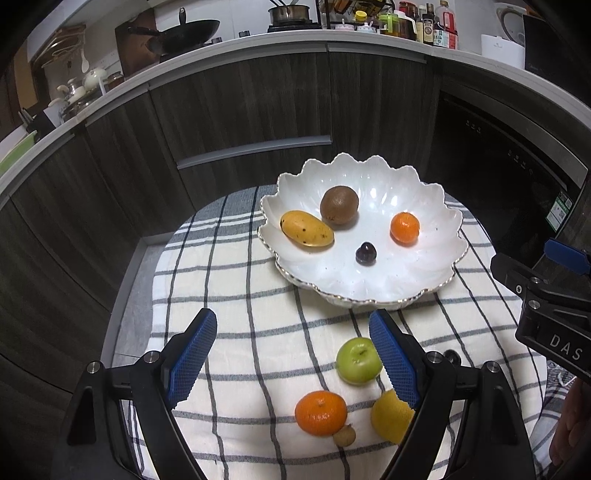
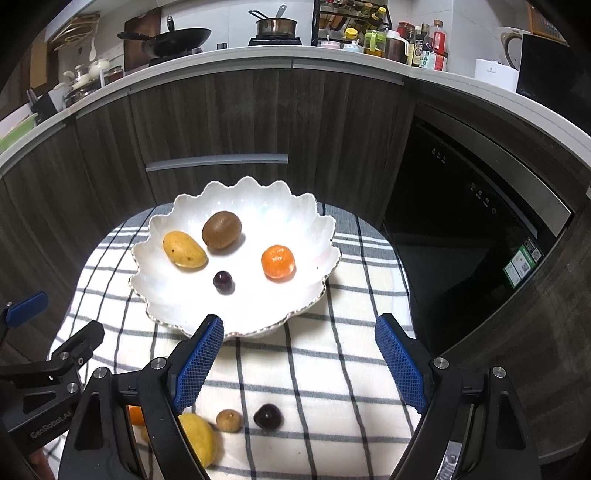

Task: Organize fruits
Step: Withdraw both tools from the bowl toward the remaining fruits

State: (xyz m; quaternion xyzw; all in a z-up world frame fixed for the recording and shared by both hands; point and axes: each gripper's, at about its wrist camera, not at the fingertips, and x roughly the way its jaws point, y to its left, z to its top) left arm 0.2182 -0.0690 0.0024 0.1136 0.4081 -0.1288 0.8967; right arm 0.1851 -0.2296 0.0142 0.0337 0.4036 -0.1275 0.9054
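Observation:
A white scalloped bowl point(image 1: 417, 280) point(image 2: 166, 295) on the checked cloth holds a mango point(image 1: 306, 228), a kiwi point(image 1: 339, 205), a tangerine point(image 1: 405, 228) and a dark cherry point(image 1: 365, 253). On the cloth in front lie a green apple point(image 1: 356, 360), a tangerine point(image 1: 320, 412), a lemon point(image 1: 389, 417) point(image 2: 197, 437), a small brown longan point(image 1: 344, 435) point(image 2: 229, 420) and a dark cherry point(image 2: 268, 416). My left gripper point(image 1: 293, 354) is open and empty above the cloth, its right finger beside the apple. My right gripper point(image 2: 299, 360) is open and empty above the cloth.
The checked cloth point(image 1: 236, 280) covers a small round table. Dark wood cabinets point(image 1: 236, 110) and a black built-in appliance point(image 2: 480, 221) stand behind. The counter above carries a wok point(image 1: 184, 35), a pot and bottles. The right gripper's body point(image 1: 546, 302) shows at the right.

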